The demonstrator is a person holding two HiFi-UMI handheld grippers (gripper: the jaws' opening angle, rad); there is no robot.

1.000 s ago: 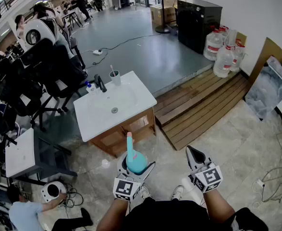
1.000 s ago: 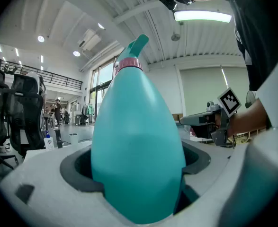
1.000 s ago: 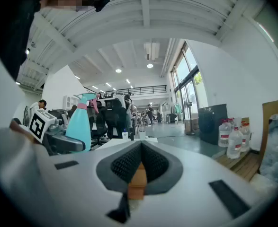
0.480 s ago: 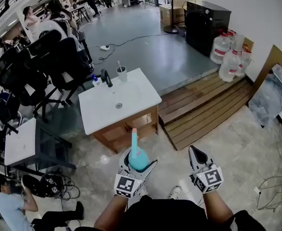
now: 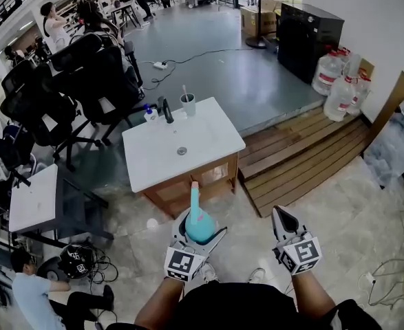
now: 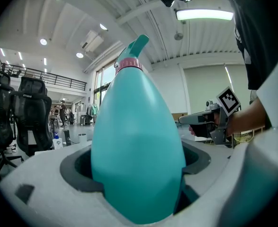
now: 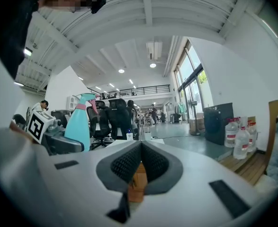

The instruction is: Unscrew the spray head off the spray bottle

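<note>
Two grippers you carry toward the sink surface (image 5: 153, 163), nearer now than a second ago: left gripper (image 5: 200, 231), fingers pinching the teal spray bottle (image 6: 136, 141) upright with its spray head (image 6: 131, 56) screwed on; right gripper (image 5: 281, 216), fingers pressed together, empty, so unscrewing has yet to start.

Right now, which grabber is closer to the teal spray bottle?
Left. The left gripper is clamped on the spray bottle, gripping its body. The right gripper, shut and empty, hangs off to the bottle's right, not touching it.
</note>
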